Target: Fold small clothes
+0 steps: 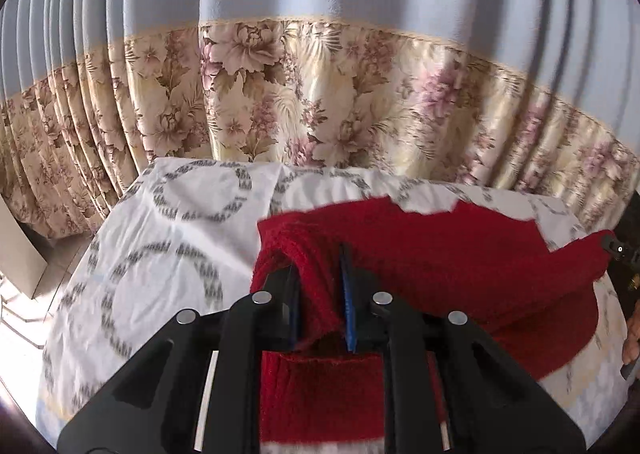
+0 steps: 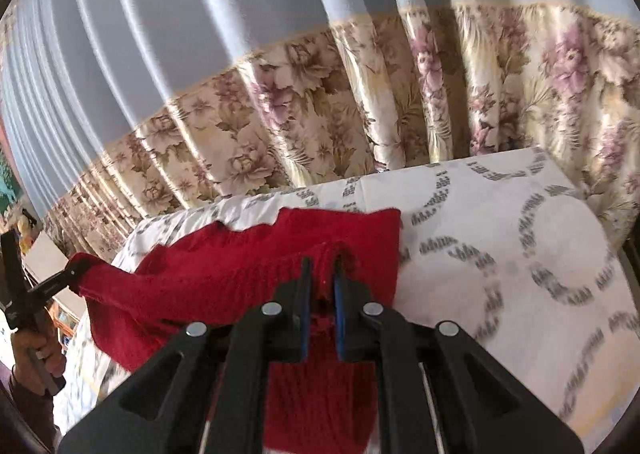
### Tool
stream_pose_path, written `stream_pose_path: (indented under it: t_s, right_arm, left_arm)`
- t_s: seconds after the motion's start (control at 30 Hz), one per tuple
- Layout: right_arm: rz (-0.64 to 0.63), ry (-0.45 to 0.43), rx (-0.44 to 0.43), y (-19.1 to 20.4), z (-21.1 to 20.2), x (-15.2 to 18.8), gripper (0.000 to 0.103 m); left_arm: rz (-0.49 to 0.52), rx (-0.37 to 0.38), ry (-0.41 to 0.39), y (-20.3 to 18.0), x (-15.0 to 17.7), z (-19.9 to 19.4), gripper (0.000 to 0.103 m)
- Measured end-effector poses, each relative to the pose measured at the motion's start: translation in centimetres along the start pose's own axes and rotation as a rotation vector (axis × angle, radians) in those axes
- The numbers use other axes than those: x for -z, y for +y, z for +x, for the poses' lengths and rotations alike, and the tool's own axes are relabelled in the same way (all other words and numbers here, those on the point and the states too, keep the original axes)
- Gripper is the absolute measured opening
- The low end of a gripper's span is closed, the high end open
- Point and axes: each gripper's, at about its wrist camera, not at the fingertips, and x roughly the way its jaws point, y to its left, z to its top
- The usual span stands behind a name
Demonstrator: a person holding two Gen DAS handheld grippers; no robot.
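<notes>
A red knitted garment (image 1: 460,254) hangs stretched between my two grippers above a table under a white cloth with grey ring patterns (image 1: 160,234). My left gripper (image 1: 320,266) is shut on one bunched edge of the garment. My right gripper (image 2: 322,274) is shut on the other edge of the red garment (image 2: 240,266). The right gripper shows at the far right of the left wrist view (image 1: 618,250), and the left gripper at the far left of the right wrist view (image 2: 60,278), each pinching a corner. The garment's lower part drapes onto the table.
A pleated curtain, blue-grey above and floral beige below (image 1: 320,94), hangs right behind the table's far edge. The patterned cloth (image 2: 520,254) covers the table to the right of the garment. A floor and pale furniture (image 1: 20,254) lie to the left.
</notes>
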Motion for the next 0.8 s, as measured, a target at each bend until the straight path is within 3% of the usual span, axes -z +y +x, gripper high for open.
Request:
stream_pose_path:
  t_s: [0.3, 0.4, 0.5, 0.57, 0.6, 0.67, 0.8]
  right_arm:
    - [0.057, 0.066, 0.068, -1.5, 8.4, -3.5, 0.009]
    - [0.083, 0.112, 0.094, -2.3, 10.9, -4.0, 0.009]
    - [0.122, 0.157, 0.126, -3.2, 13.4, -4.5, 0.018]
    - [0.165, 0.129, 0.167, -4.0, 13.8, -5.2, 0.052]
    - [0.187, 0.113, 0.168, -4.5, 13.7, -5.5, 0.055]
    - [0.224, 0.080, 0.173, -5.3, 13.1, -6.2, 0.055]
    - [0.145, 0.048, 0.211, -4.7, 11.5, -6.8, 0.055]
  left_arm:
    - [0.035, -0.063, 0.098, -1.1, -3.8, 9.9, 0.015]
    - [-0.004, -0.082, 0.154, -0.8, -4.5, 12.8, 0.022]
    - [-0.044, -0.107, 0.190, -0.3, -5.1, 15.0, 0.041]
    - [-0.045, -0.170, 0.170, 0.1, -5.7, 15.4, 0.083]
    - [-0.048, -0.202, 0.132, 0.5, -6.4, 15.1, 0.090]
    - [-0.062, -0.211, 0.120, 1.2, -7.2, 14.8, 0.093]
    - [-0.028, -0.253, 0.060, 2.2, -7.9, 12.9, 0.093]
